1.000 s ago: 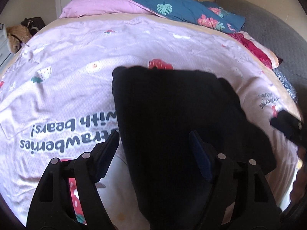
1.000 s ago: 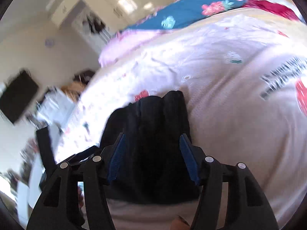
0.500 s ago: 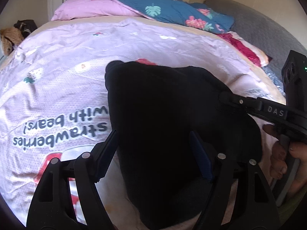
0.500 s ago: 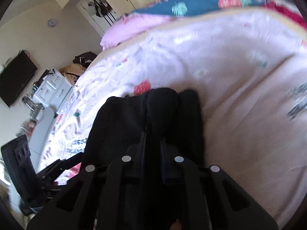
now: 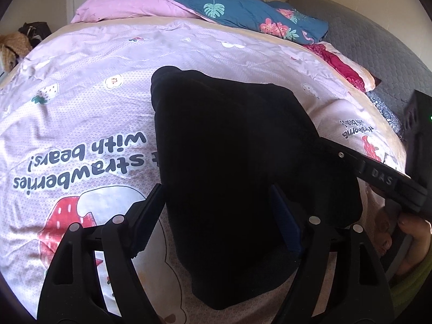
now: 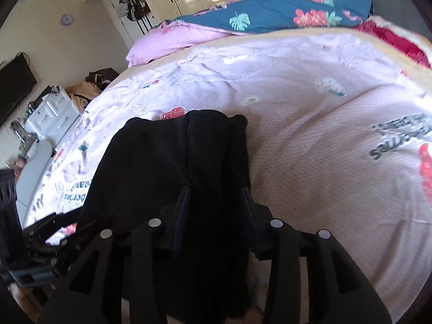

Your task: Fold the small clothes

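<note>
While the black garment (image 5: 229,156) lies partly folded on the pink bedspread (image 5: 81,102), the step in hand looks like settling a fold along its right edge. The right gripper (image 6: 214,202) has just been opening, a ridge of the cloth between its parted jaws, not clenched. The left gripper (image 5: 216,213) stands wide, released, straddling the near end without pinching. The garment's long axis runs from the person toward the pillows (image 5: 129,8). Next probably comes regripping an end to fold it lengthwise.
</note>
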Available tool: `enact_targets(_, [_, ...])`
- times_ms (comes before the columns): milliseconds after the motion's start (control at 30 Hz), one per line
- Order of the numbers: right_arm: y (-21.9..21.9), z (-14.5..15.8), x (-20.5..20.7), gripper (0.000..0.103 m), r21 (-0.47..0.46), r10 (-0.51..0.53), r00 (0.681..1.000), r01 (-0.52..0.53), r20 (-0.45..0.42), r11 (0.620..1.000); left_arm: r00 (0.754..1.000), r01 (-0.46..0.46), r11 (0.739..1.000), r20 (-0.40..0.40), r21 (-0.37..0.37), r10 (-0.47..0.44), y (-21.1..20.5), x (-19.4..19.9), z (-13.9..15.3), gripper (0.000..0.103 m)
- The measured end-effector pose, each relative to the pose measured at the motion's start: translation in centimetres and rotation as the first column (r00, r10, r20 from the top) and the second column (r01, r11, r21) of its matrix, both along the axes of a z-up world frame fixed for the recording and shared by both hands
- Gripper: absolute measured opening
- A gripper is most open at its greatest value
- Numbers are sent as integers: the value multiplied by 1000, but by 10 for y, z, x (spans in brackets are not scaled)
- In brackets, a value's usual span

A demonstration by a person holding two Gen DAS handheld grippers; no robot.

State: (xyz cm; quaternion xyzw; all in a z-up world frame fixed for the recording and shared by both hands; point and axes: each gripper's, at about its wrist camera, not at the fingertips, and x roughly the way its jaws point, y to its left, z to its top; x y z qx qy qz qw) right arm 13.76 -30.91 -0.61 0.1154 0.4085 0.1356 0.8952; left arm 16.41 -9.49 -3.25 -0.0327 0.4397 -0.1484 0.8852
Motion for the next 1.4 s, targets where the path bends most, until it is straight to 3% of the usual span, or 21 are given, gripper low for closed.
enact_targets(200, [-13,9,-33,52,-5,-34,999,35,33,999,1000,-8,1000,4,0,8,3,-7,3,70])
enact_targets(400, [-16,14,-54,53,17,-32,999,31,37,999,1000,-16,1000,7,-1,16,5,-11,6,70])
enact_targets(700, [-13,18,-74,66,-13,-43,998,43,39,999,1000,-21,1000,19,-3,21,8,-20,12,73])
enact_targets(867, [-15,26,-90,80,-40,-63,995,66,78,997,999,-20,1000,30,-3,20,10,-28,16,76])
enact_targets(967, [-14,33,-101,93,-67,-74,991,82,115,994,999,-23,1000,37,-8,23,12,-33,20,85])
enact_targets(1067, [-13,40,-113,96,-84,-82,984,96,156,992,999,-23,999,49,-24,24,14,-42,27,89])
enact_targets(1100, [-13,42,-117,97,-88,-86,982,101,166,991,998,-24,999,56,-26,25,15,-46,31,94])
enact_targets(1400, [-13,56,-155,98,-94,-99,968,124,233,988,991,-23,1000,128,-18,25,22,-83,52,94])
